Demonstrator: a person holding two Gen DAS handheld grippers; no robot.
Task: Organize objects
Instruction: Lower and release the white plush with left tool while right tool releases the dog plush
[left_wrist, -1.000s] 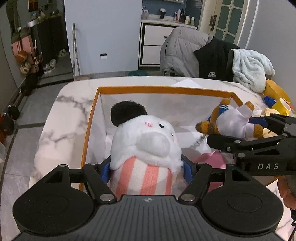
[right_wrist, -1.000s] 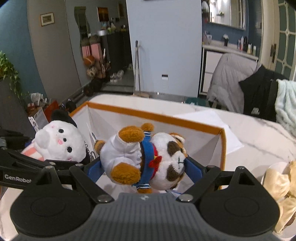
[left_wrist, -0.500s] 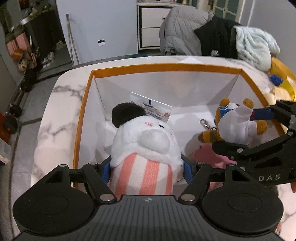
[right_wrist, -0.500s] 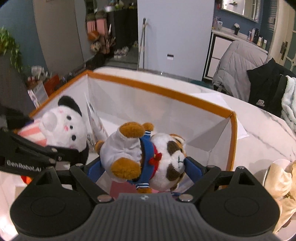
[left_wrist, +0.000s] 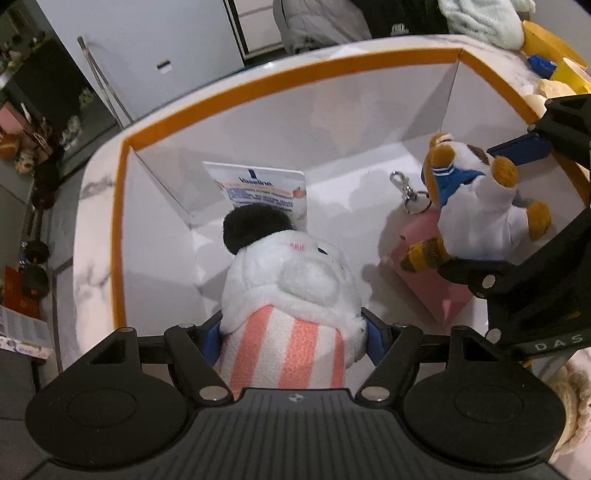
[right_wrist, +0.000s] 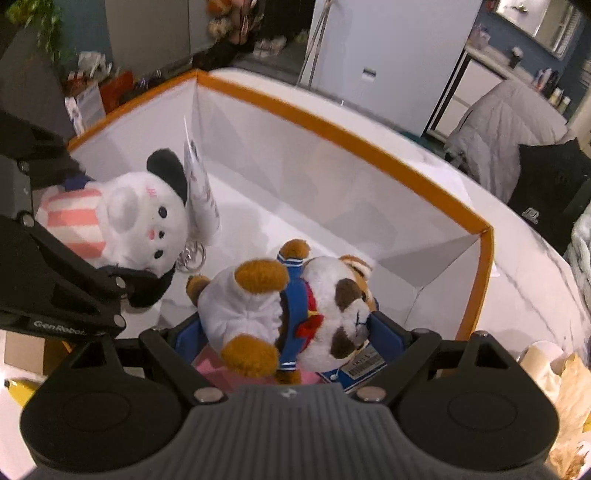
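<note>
My left gripper (left_wrist: 290, 332) is shut on a white plush with a black ear and pink striped body (left_wrist: 291, 280), held inside the white box with the orange rim (left_wrist: 280, 79). My right gripper (right_wrist: 291, 328) is shut on a brown-and-white plush in a blue sailor collar (right_wrist: 295, 306), also low inside the box (right_wrist: 332, 125). Each plush shows in the other view: the sailor plush (left_wrist: 476, 206) at right, the white plush (right_wrist: 129, 218) at left. Both have metal keyrings.
A Vaseline packet (left_wrist: 262, 188) leans in the box's far left corner, and a pink flat item (left_wrist: 432, 273) lies on the box floor under the sailor plush. The box stands on a marble table (left_wrist: 92, 206). Yellow items (left_wrist: 554, 51) lie beyond the right wall.
Both grippers have tipped downward and lowered their plushes from above the rim into the box. The box floor, the Vaseline packet and the pink item have come into view.
</note>
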